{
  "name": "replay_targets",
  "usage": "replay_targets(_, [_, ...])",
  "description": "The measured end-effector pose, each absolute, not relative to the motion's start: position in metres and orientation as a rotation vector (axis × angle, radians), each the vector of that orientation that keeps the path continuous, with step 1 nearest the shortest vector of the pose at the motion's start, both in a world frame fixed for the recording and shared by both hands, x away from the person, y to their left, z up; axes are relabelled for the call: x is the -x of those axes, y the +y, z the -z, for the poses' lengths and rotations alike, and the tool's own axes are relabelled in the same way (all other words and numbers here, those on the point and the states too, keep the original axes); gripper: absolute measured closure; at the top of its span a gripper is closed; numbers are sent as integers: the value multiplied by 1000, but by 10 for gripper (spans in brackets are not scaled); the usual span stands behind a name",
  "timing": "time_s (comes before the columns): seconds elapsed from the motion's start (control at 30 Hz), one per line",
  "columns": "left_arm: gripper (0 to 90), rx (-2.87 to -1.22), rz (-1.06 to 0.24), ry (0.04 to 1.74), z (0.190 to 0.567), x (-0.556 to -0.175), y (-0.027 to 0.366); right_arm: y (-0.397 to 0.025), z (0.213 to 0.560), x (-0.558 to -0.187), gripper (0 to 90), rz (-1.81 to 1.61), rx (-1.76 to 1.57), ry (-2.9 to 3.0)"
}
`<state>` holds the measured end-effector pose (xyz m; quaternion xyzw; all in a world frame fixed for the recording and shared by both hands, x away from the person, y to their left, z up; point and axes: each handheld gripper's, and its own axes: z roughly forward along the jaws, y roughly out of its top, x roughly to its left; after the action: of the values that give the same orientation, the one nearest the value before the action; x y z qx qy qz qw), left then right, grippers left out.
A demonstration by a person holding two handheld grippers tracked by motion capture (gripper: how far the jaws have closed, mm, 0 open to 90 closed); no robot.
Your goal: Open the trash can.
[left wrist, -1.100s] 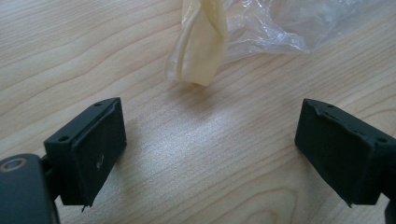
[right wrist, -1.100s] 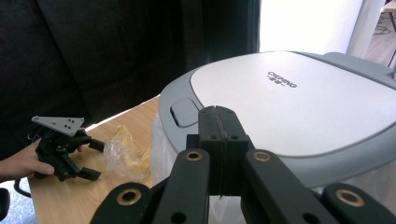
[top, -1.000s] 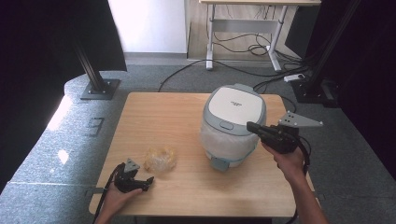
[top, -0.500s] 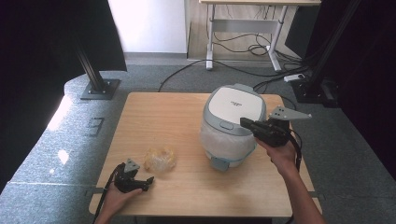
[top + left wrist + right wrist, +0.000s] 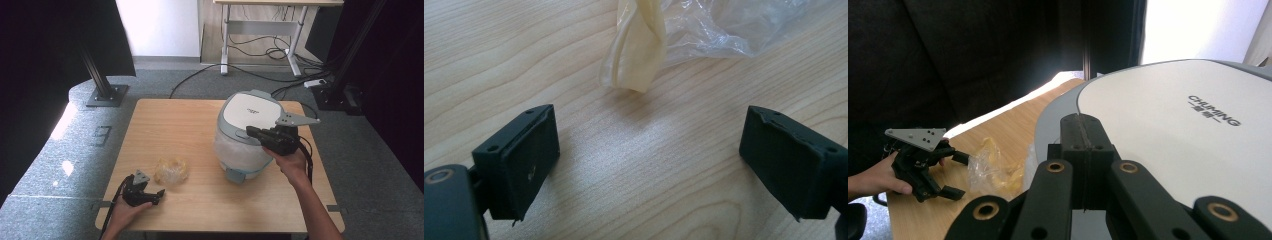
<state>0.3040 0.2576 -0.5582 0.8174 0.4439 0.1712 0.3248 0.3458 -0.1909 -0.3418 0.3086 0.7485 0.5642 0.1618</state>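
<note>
A white and grey rice cooker point(image 5: 245, 150) stands right of the table's middle, its lid point(image 5: 1173, 135) down. My right gripper point(image 5: 249, 132) is shut with nothing between its jaws, and its tip point(image 5: 1080, 131) lies over the lid's near grey rim. A crumpled clear plastic bag point(image 5: 171, 171) holding something pale yellow point(image 5: 636, 45) lies on the wood at the front left. My left gripper point(image 5: 158, 196) rests on the table just short of the bag, open, with bare wood between its fingers point(image 5: 524, 160).
The wooden table point(image 5: 170, 125) sits on grey floor with dark curtains on both sides. Beyond it are a metal stand base point(image 5: 107, 95), cables and a desk frame point(image 5: 260, 30). The left gripper point(image 5: 930, 172) shows past the bag point(image 5: 993, 170) in the right gripper view.
My right gripper has moved left and slightly up, from beside the cooker to over its lid rim. The left gripper and the bag have stayed put.
</note>
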Motion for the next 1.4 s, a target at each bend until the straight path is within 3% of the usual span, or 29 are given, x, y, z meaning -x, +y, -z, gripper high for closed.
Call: replay_targets(1.4, [85,-2144,-448,1163,558,-304,258,-184,348,-351,899,-1548,-908,2145])
